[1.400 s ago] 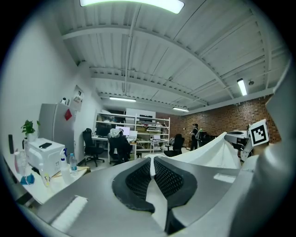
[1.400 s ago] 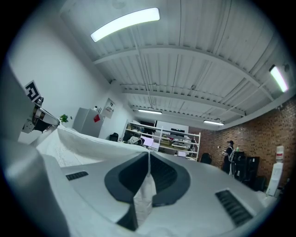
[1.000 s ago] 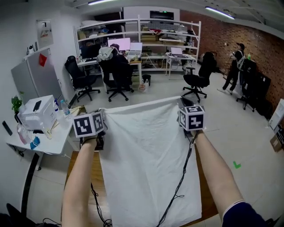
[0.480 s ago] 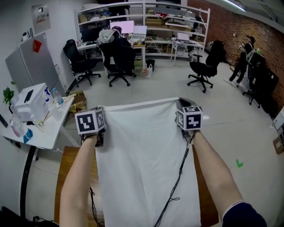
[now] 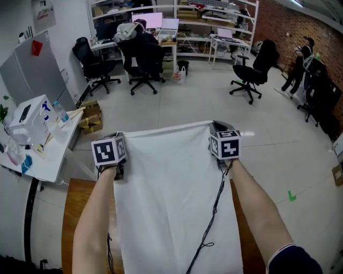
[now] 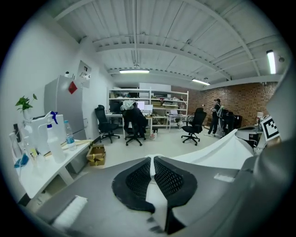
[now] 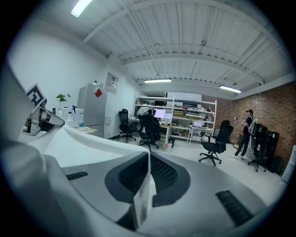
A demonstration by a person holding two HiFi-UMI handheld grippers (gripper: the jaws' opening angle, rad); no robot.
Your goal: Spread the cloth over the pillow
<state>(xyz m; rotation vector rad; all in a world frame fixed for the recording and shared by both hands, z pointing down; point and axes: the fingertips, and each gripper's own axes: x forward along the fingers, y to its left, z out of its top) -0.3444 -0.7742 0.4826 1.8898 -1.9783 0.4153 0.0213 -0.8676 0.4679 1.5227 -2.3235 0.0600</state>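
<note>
Open office or lab: swivel chairs, desk monitors, shelving, brick wall

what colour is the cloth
The cloth is plain white; the head view shows it best.

There are 1 cloth, 2 tools, left tool and right tool, 1 wooden table, 1 fridge.

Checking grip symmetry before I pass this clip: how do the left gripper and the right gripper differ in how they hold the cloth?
The left gripper pinches the left top corner of the cloth; the right gripper pinches its right top corner. The right gripper's black cable trails down over the cloth; the left gripper's cable runs beside the cloth's edge. Shared: both are shut on the cloth, its top edge stretched between them.
</note>
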